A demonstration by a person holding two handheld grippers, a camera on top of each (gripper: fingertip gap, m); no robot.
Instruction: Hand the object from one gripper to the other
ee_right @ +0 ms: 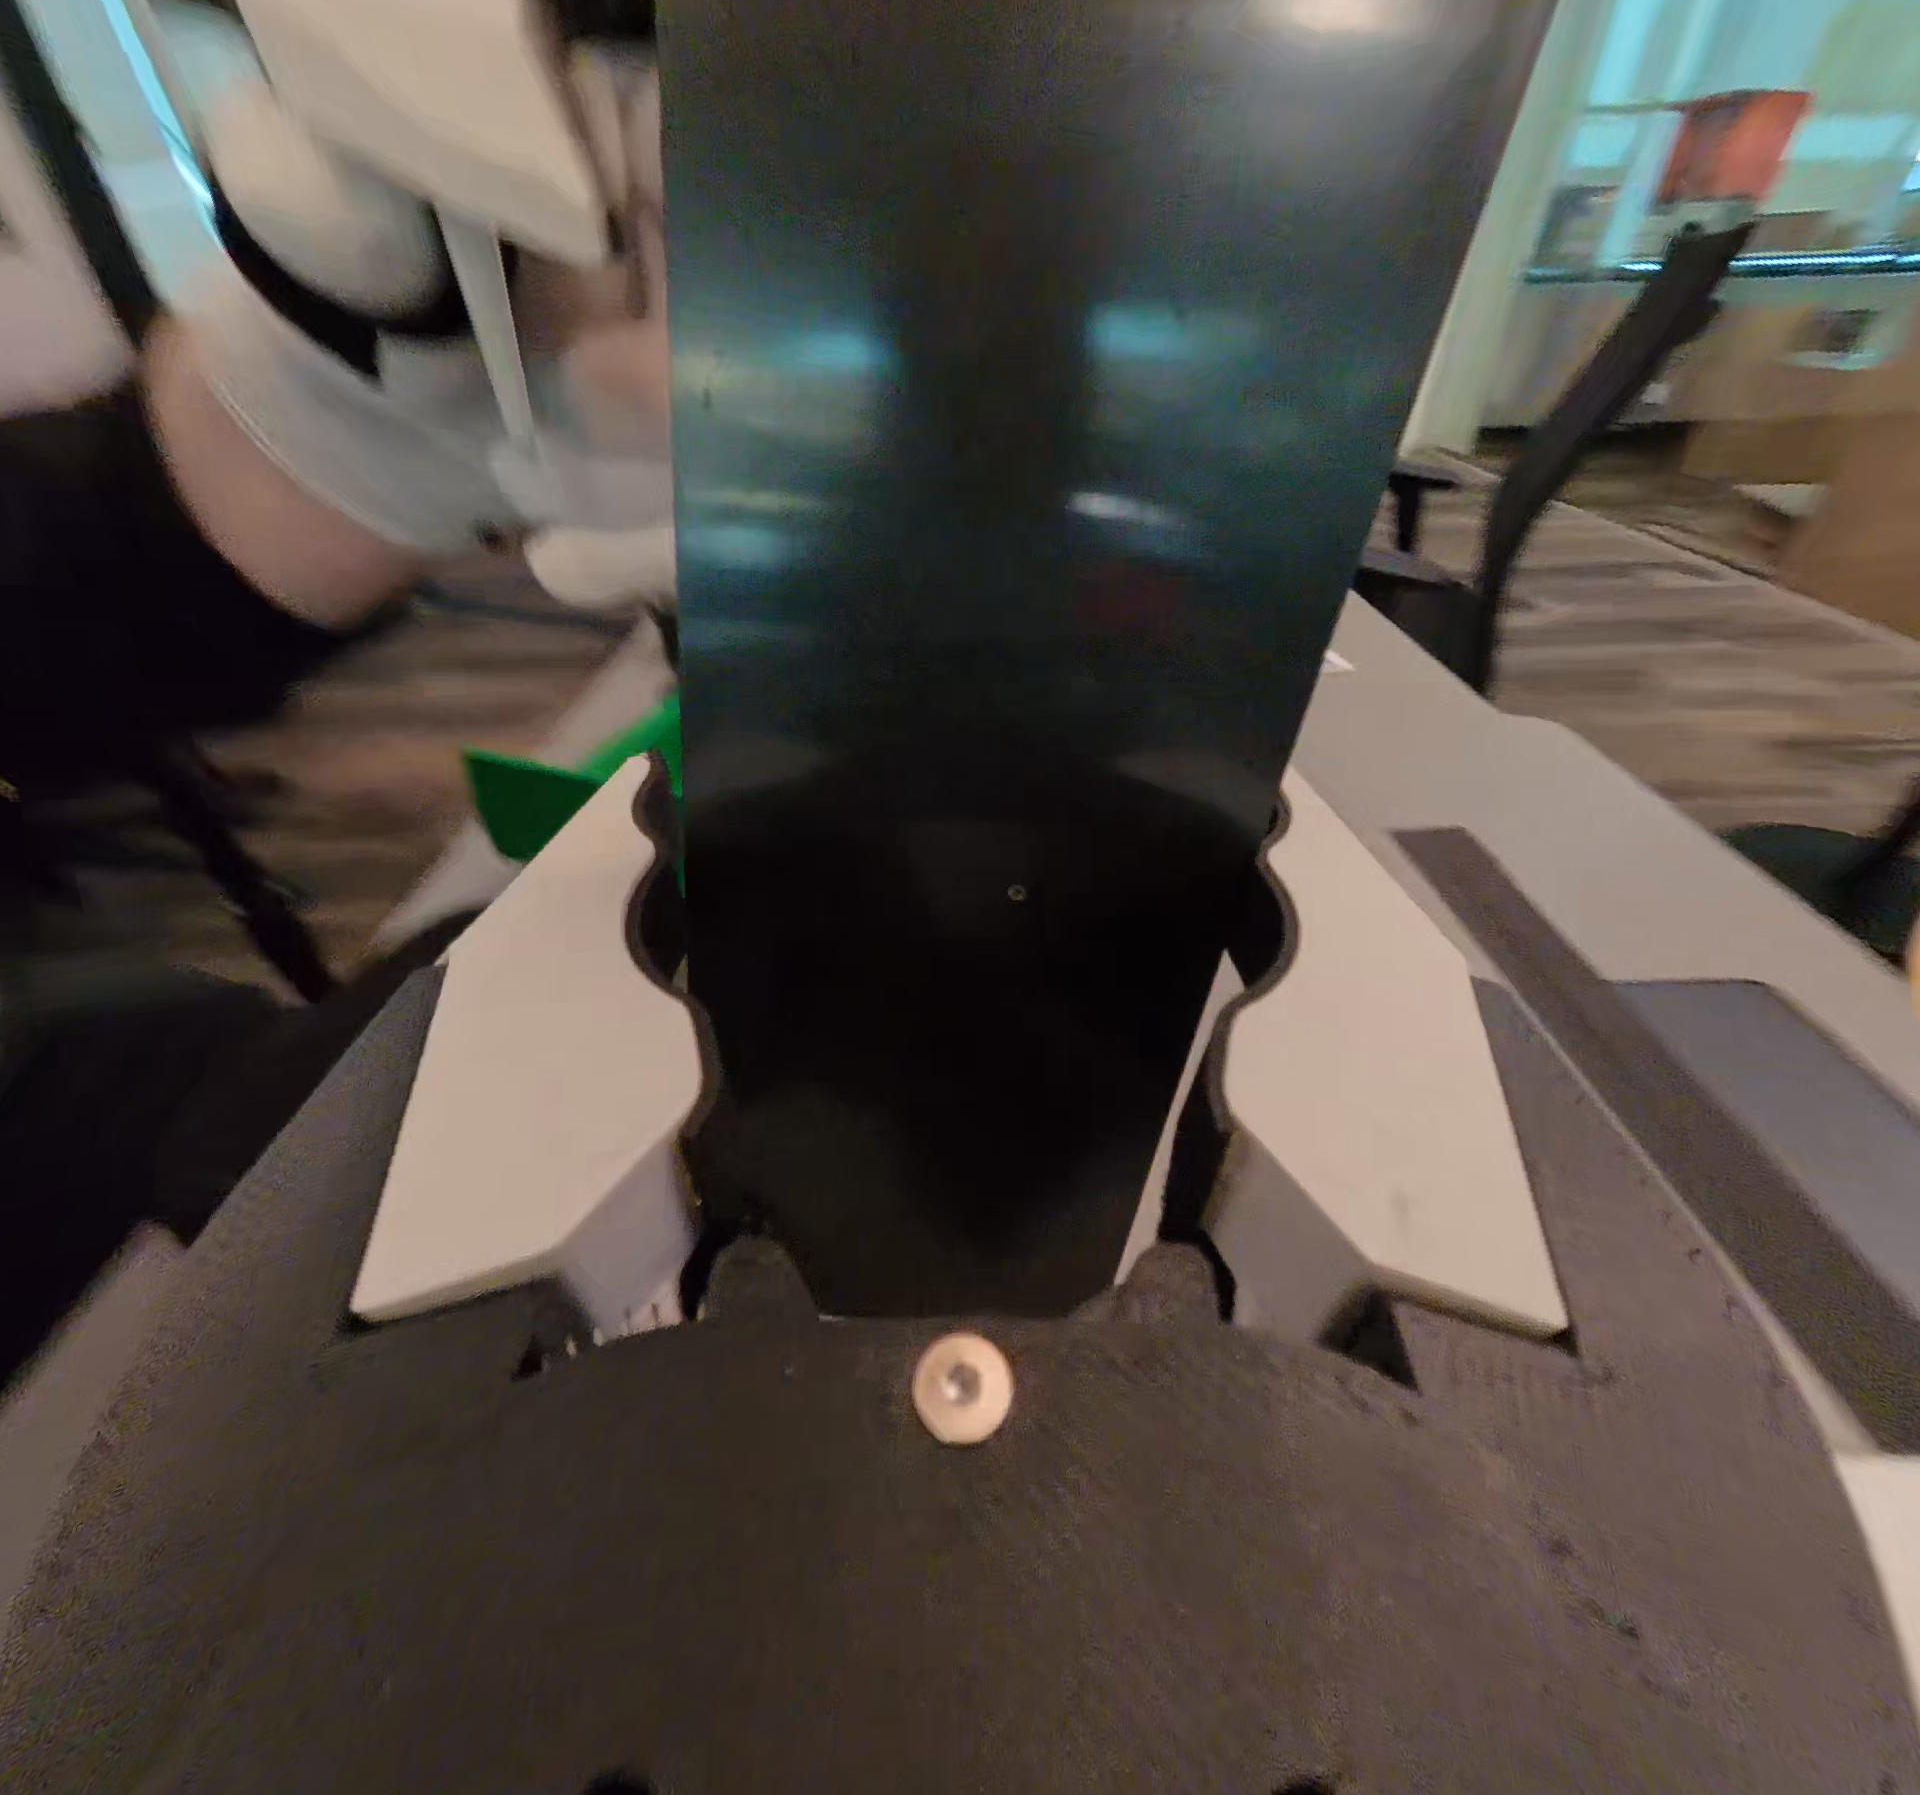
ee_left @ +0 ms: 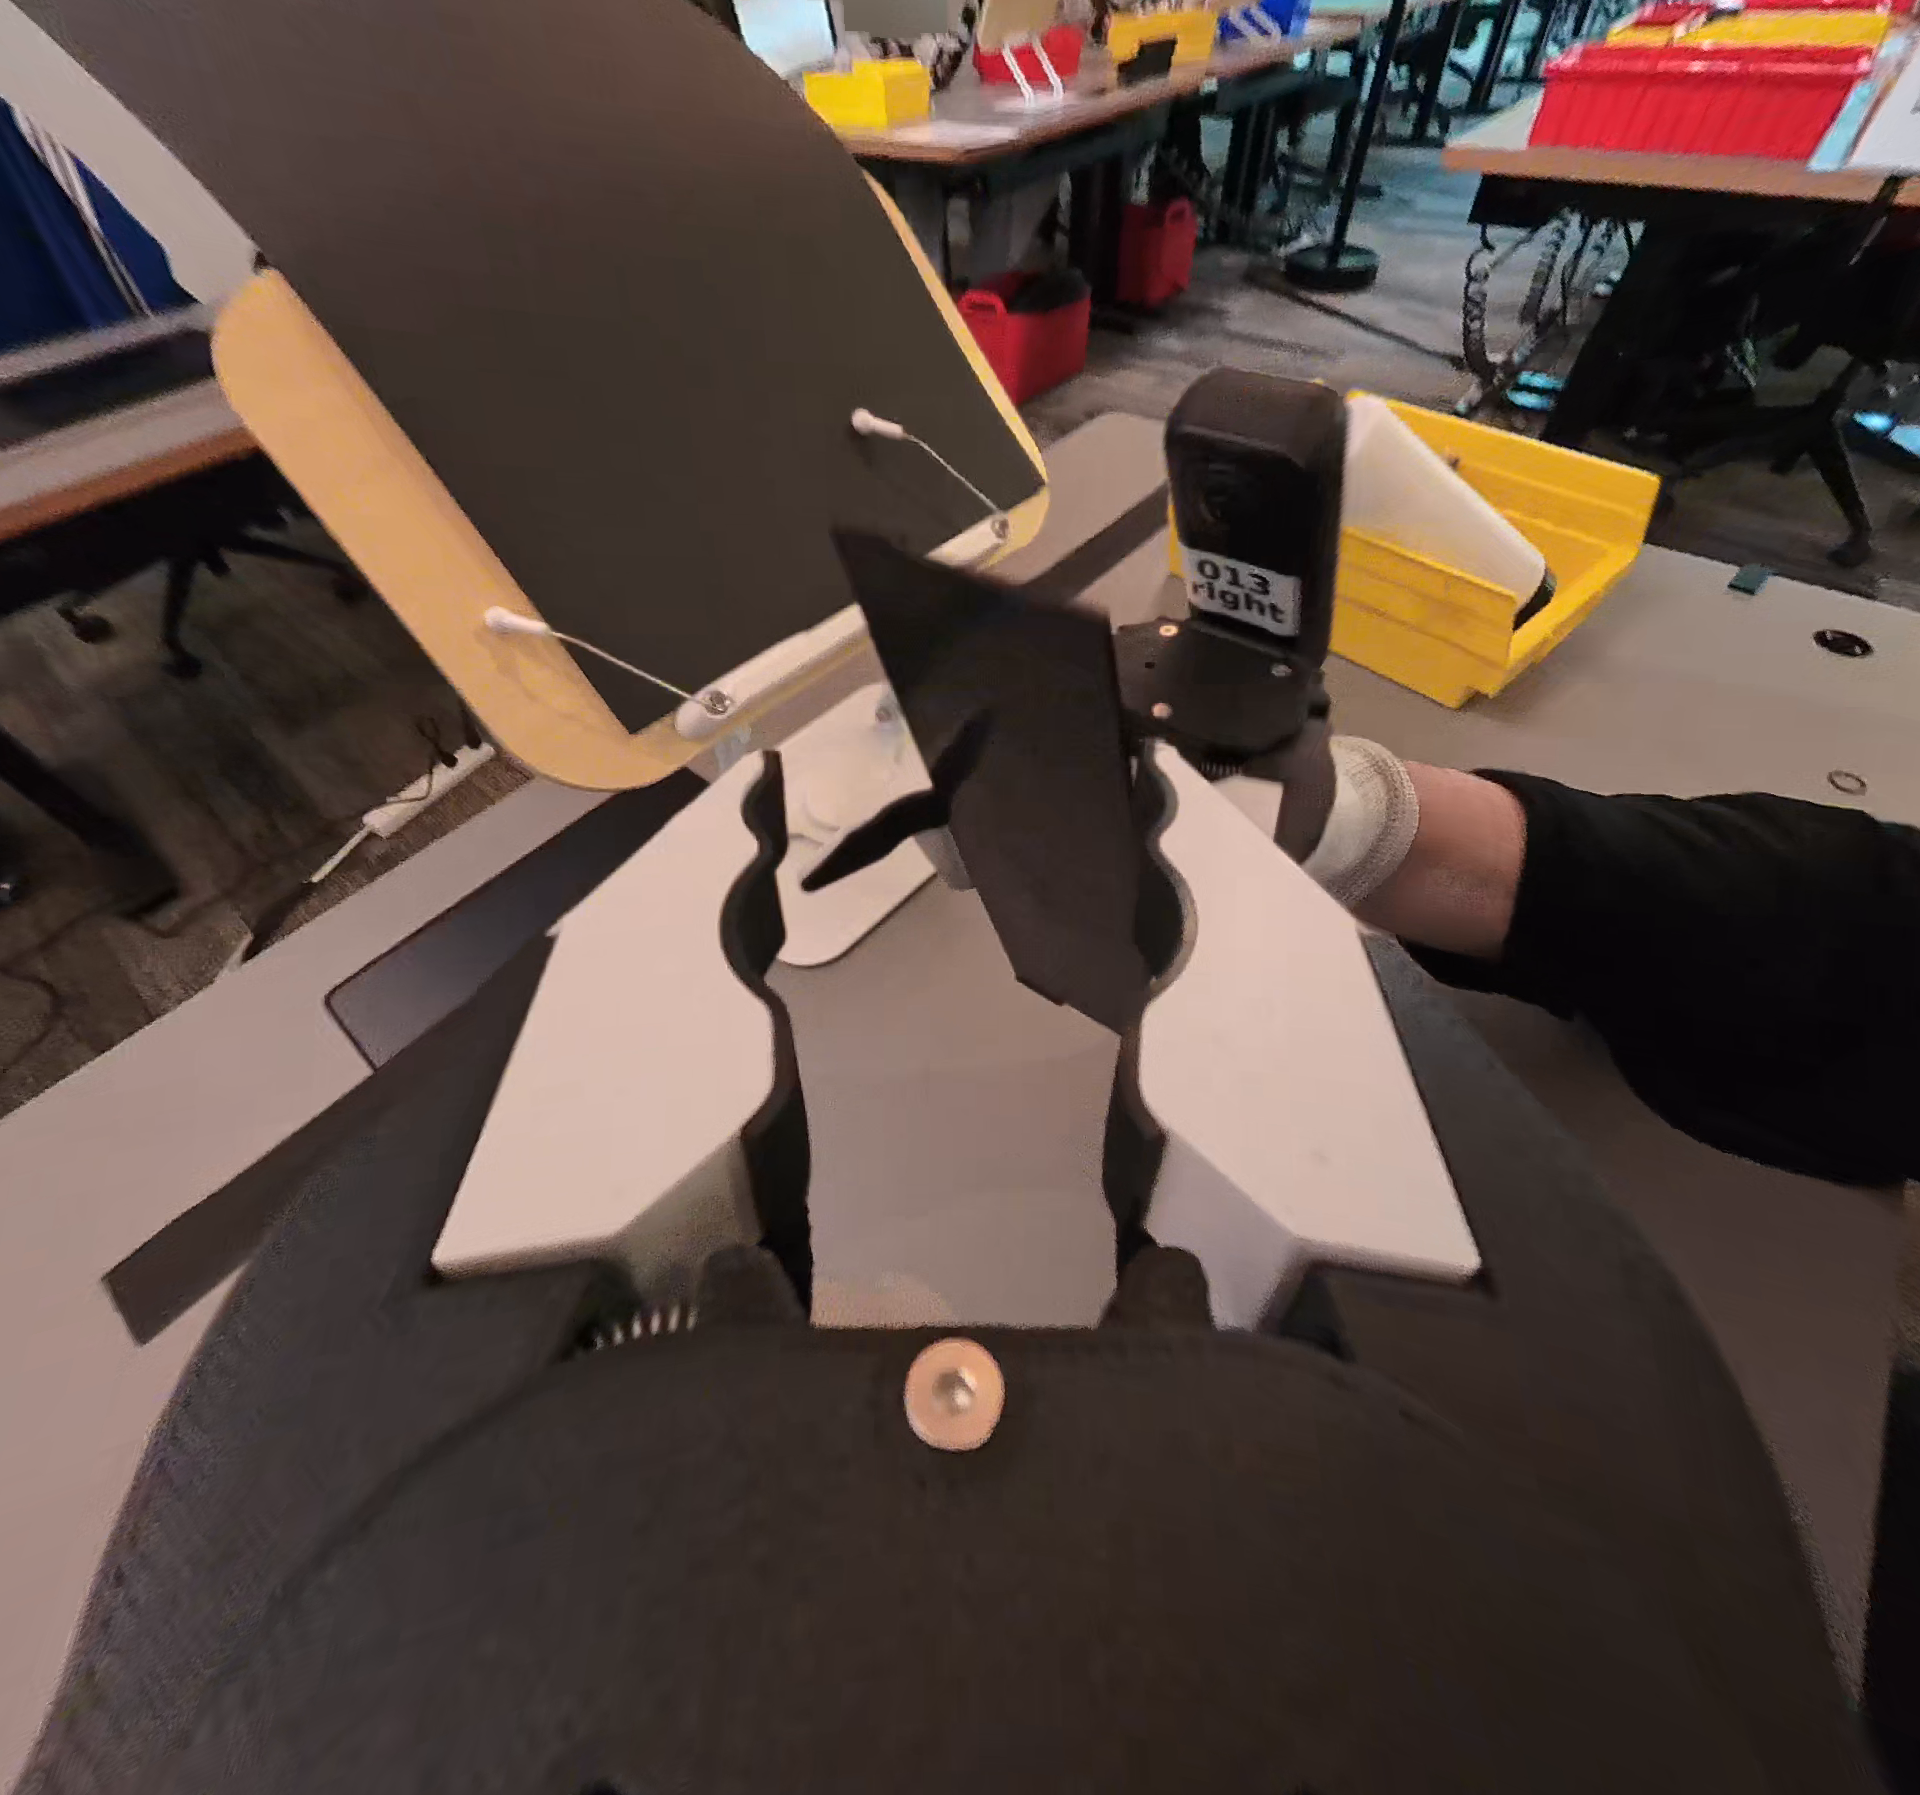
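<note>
Right wrist view shows your right tool (ee_right: 961,914) gripping the black panel (ee_right: 1018,395) while your left tool (ee_left: 961,872) is gaping wide, risking a drop if you're releasing early.

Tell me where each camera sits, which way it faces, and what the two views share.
Left wrist view: on the left gripper, facing forward over the grey table at the right gripper and a hand; fingers apart.
Right wrist view: on the right gripper, facing along its fingers, mostly filled by the black panel between them.
Shared: the black panel, seen from both.
</note>
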